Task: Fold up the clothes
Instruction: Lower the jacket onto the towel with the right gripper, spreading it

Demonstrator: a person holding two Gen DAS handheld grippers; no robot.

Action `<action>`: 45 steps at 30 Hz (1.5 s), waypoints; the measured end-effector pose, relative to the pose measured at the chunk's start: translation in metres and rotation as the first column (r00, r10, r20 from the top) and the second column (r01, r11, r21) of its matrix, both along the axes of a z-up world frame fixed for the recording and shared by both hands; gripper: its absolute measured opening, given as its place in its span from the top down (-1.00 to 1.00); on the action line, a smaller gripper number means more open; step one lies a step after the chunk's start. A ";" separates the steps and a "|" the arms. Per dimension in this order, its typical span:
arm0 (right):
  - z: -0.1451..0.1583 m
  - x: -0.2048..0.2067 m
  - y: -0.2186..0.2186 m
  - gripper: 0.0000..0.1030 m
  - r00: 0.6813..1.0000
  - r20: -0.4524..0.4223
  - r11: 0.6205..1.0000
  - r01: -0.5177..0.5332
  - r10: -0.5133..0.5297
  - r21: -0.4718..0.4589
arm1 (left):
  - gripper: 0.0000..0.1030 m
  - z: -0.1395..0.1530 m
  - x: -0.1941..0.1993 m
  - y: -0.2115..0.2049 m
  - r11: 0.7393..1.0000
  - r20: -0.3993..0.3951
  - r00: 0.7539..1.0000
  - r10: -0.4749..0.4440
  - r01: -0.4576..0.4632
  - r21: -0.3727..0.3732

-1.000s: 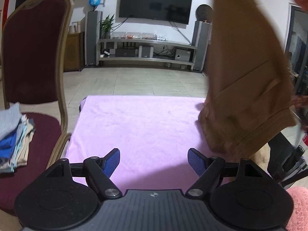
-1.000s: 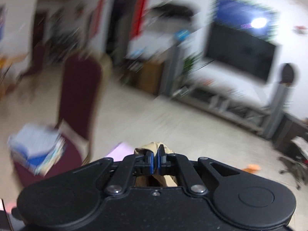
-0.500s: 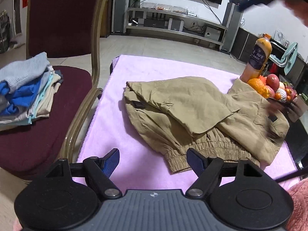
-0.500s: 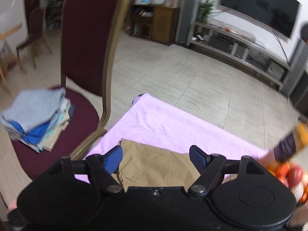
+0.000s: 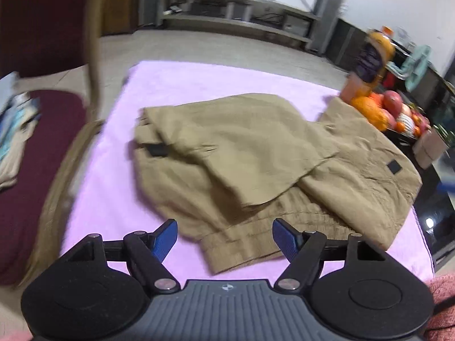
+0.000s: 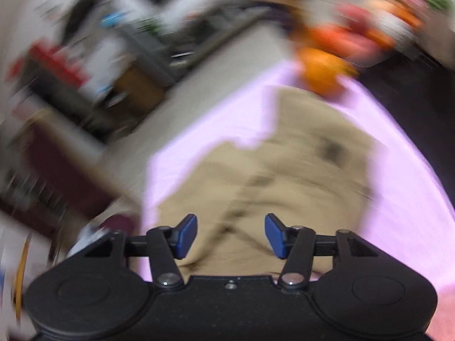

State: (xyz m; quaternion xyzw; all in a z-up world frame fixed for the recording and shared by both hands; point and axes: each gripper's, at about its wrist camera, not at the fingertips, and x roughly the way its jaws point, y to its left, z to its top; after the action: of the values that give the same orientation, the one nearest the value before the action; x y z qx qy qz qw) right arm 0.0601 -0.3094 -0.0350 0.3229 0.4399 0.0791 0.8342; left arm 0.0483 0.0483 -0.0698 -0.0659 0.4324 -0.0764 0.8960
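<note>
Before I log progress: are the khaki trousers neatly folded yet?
No. The khaki trousers lie rumpled on the pink cloth, one layer flopped crookedly over.

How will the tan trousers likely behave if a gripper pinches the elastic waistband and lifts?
The tan trousers look floppy: creased, lying in loose overlapping layers, so they would probably drape and unfold. The gathered waistband looks thick, likely an easy pinch. On the pink cloth they may bunch rather than slide.

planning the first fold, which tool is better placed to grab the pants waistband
Left, probably: the left tool is open with the khaki pants elastic waistband right between its fingers. The right tool view is too blurred to judge.
</note>
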 end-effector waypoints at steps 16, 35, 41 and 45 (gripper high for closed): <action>-0.063 0.101 -0.032 0.89 0.964 0.003 0.948 0.263 -0.267 -0.176 | -0.38 -0.045 -0.005 0.026 0.987 0.004 0.999 0.035 -0.034 -0.154; 0.023 0.183 0.131 0.27 0.968 0.233 0.722 0.092 0.098 -0.686 | -0.38 -0.046 0.001 0.056 0.967 0.007 0.991 0.131 -0.126 -0.219; 0.015 0.114 0.026 -0.19 0.984 0.168 0.897 0.121 -0.054 -0.425 | -0.38 -0.049 0.001 0.058 0.960 -0.011 0.990 0.140 -0.139 -0.244; -0.021 0.065 -0.014 -0.28 0.992 0.124 0.996 0.029 -0.018 -0.089 | -0.38 -0.054 0.009 0.063 0.940 -0.064 0.984 0.164 -0.175 -0.294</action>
State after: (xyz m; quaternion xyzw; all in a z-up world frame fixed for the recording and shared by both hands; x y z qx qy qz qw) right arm 0.1247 -0.3236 -0.0561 0.2844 0.3870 0.0689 0.8744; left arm 0.0577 0.1112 -0.1238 -0.2389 0.4257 -0.0622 0.8705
